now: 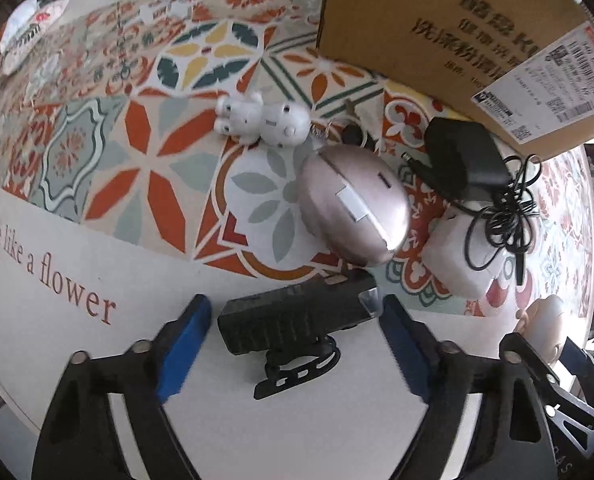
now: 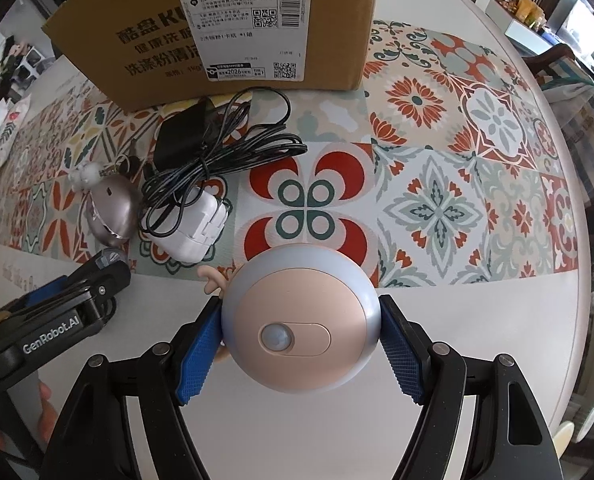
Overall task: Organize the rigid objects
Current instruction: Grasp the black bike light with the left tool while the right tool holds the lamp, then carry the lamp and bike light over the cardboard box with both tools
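Blue pads of the left gripper are straddling a small black lamp that is lying on the white edge of the table, well in front of the cardboard box. The lamp's long axis is running straight across the gap from one pad to the other, with its strap mount sticking out back toward the gripper. A sliver of gap is showing at the left pad; the right pad is at the lamp's end, though I cannot tell if it is touching, so the jaws look unclenched. This gripper is pointing straight down, and it is the nearer one. The right gripper is also pointing down, on the side of the lamp away from the printed lettering, and is clasping a round pink-and-blue sensor light by its sides.
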The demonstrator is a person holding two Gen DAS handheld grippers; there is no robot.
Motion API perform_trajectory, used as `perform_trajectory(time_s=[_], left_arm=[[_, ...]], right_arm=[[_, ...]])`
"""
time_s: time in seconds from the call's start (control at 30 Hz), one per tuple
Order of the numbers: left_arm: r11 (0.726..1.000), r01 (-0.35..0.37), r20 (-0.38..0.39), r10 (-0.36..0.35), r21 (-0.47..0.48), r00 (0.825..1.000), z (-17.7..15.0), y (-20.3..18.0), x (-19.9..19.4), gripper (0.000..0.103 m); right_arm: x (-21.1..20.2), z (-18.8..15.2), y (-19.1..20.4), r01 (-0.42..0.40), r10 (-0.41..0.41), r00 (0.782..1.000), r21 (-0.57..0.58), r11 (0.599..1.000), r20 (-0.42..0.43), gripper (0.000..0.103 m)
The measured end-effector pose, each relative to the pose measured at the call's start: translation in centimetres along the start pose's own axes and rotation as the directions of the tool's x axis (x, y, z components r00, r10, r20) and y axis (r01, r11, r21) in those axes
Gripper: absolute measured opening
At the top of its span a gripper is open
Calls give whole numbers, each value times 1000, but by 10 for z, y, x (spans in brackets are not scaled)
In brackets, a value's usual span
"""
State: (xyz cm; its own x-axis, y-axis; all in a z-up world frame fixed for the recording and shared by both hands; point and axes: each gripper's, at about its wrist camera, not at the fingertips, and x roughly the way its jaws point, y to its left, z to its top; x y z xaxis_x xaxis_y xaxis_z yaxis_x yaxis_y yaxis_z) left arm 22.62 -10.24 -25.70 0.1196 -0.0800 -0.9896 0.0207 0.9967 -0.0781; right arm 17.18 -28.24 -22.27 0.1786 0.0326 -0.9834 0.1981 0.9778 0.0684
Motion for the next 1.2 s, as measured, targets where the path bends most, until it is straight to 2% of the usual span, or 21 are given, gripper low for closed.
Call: perform_trajectory(time_s=[0.1, 0.43, 0.67, 0.9, 1.2], left_arm=[[1000, 5, 15, -6, 7, 1000, 3, -2, 0, 75], [995, -18, 53, 13, 93, 998, -7, 3, -15, 75], [990, -9, 82, -3, 139, 997, -20, 7, -33, 75], [984, -8, 153, -20, 179, 988, -32, 9, -65, 75], [979, 2, 229, -50, 203, 972, -20, 2, -90, 75]], right_arm=[[1, 1, 1, -1, 1, 1000, -7, 1000, 0, 74], [0, 0, 13, -2, 2, 1000, -29, 1000, 9, 74], [-9, -4, 15, -7, 8, 1000, -33, 999, 26, 74], [-30, -10, 14, -18, 21, 997, -33, 999, 70, 74], [-68, -8, 15, -26, 30, 986, -25, 999, 165, 74]])
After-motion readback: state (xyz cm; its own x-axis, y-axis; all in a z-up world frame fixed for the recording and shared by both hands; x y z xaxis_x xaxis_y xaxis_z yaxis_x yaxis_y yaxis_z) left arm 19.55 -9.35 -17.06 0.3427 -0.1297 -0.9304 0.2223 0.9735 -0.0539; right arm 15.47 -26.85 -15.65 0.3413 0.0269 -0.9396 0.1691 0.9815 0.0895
